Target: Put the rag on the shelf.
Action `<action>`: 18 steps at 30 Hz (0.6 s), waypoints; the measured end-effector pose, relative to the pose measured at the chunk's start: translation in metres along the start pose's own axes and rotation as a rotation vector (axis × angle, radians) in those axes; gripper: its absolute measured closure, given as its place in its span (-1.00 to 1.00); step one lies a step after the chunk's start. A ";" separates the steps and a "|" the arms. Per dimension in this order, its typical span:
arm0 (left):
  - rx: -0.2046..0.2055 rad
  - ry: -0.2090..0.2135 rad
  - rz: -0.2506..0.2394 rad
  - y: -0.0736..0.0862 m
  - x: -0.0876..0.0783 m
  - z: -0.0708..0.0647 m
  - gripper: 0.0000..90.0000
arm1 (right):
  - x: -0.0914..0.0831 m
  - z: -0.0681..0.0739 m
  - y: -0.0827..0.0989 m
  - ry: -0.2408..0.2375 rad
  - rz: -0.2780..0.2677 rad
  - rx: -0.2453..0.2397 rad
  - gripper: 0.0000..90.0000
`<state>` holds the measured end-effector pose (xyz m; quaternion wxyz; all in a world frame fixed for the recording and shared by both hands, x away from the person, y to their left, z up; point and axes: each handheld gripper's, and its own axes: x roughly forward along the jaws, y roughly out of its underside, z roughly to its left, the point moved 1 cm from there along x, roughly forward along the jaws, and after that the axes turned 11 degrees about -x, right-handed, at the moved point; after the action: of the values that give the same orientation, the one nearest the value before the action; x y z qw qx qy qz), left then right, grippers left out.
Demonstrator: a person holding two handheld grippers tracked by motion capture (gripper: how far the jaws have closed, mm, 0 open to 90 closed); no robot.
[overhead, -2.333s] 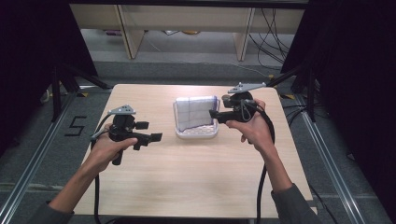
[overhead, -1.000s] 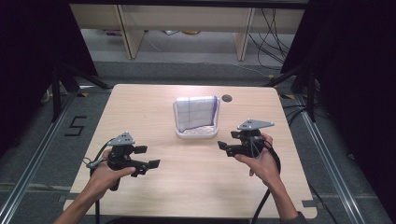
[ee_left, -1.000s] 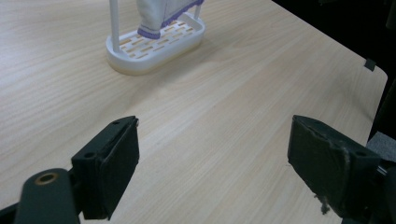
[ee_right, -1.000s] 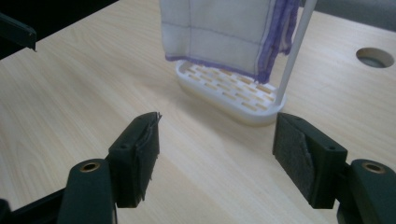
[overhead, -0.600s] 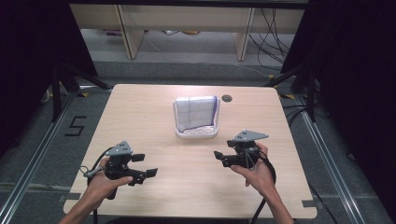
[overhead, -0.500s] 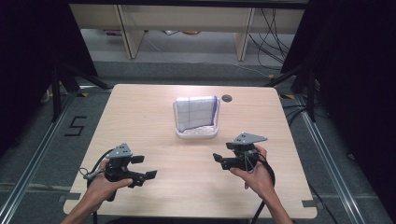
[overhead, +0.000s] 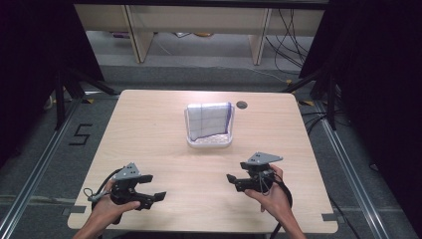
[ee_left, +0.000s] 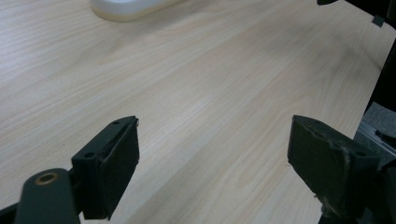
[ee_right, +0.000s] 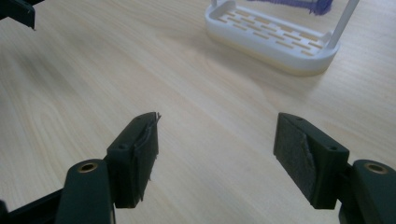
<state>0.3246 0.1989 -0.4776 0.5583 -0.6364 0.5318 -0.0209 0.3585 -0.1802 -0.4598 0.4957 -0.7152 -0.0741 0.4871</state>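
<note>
Grippers (overhead: 160, 196) (overhead: 230, 178) open – nothing held

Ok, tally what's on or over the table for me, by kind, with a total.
White slotted rack: 1
Folded white cloth with purple stripes, standing in the rack: 1
Handheld grippers, both with jaws open and nothing between them: 2 (left gripper, right gripper)
Dark round grommet in the table top: 1
Total: 5
</note>
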 end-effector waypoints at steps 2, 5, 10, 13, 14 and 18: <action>0.000 0.000 0.008 0.003 0.000 0.002 -0.64 | -0.001 0.001 0.004 0.001 0.012 -0.002 -0.30; -0.004 -0.004 0.009 0.007 0.001 0.003 -0.64 | -0.001 0.004 0.011 -0.012 0.003 0.028 -0.32; 0.021 -0.015 0.015 0.014 0.004 0.001 -0.64 | -0.003 0.009 0.019 -0.015 0.004 0.017 -0.43; 0.016 -0.003 0.022 0.018 0.005 0.000 -0.64 | -0.005 0.015 0.024 -0.029 0.012 0.038 -0.50; 0.022 -0.003 0.024 0.019 0.006 -0.001 -0.64 | -0.004 0.016 0.025 -0.028 -0.004 0.025 -0.52; 0.043 -0.014 0.028 0.026 0.008 -0.004 -0.64 | -0.006 0.023 0.030 -0.030 -0.001 0.038 -0.56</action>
<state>0.3086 0.1958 -0.5002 0.5757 -0.6170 0.5362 -0.0199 0.3263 -0.1845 -0.4805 0.5084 -0.6981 -0.0727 0.4990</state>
